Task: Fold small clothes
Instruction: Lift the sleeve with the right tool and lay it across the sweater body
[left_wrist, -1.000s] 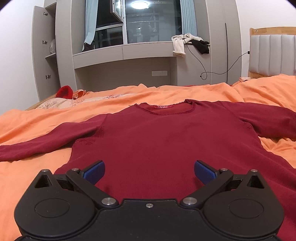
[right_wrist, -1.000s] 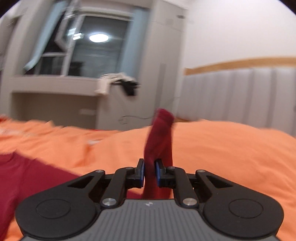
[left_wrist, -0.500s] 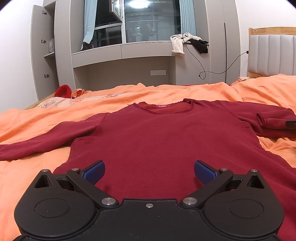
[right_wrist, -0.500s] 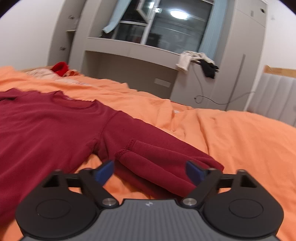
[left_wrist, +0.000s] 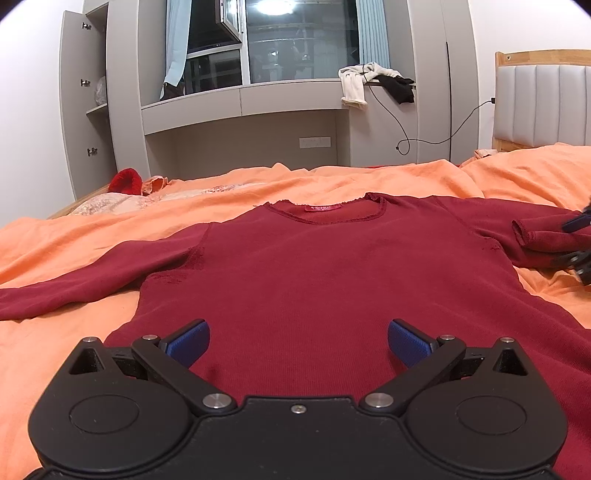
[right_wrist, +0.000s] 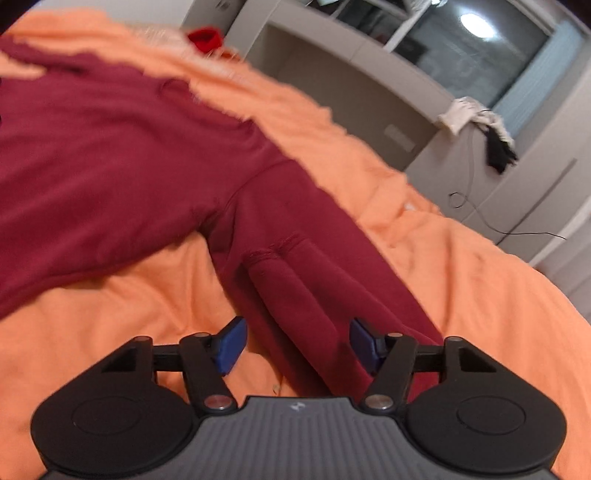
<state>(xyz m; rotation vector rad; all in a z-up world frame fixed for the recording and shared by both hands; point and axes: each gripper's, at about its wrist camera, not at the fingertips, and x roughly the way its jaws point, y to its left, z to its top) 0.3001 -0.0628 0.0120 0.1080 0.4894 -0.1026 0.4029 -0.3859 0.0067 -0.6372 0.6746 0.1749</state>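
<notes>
Shirt (left_wrist: 325, 273), dark red, long-sleeved, lies flat and face up on the orange bedspread (left_wrist: 74, 236), neckline with its red label (left_wrist: 322, 208) at the far end. Left sleeve (left_wrist: 92, 273) stretched out to the left. Right sleeve (right_wrist: 314, 266) folded back on itself, cuff lying on top of the upper arm near the shoulder seam. Left gripper (left_wrist: 298, 341) over the near hem, jaws spread wide, nothing between them. Right gripper (right_wrist: 295, 343) at the folded sleeve, jaws released, one blue pad on either side of the doubled cloth; contact with the cloth cannot be judged, view blurred. Far side: grey window shelf (left_wrist: 240, 99) with white and black clothes (left_wrist: 373, 83) draped over it, headboard (left_wrist: 543, 99) at right.
</notes>
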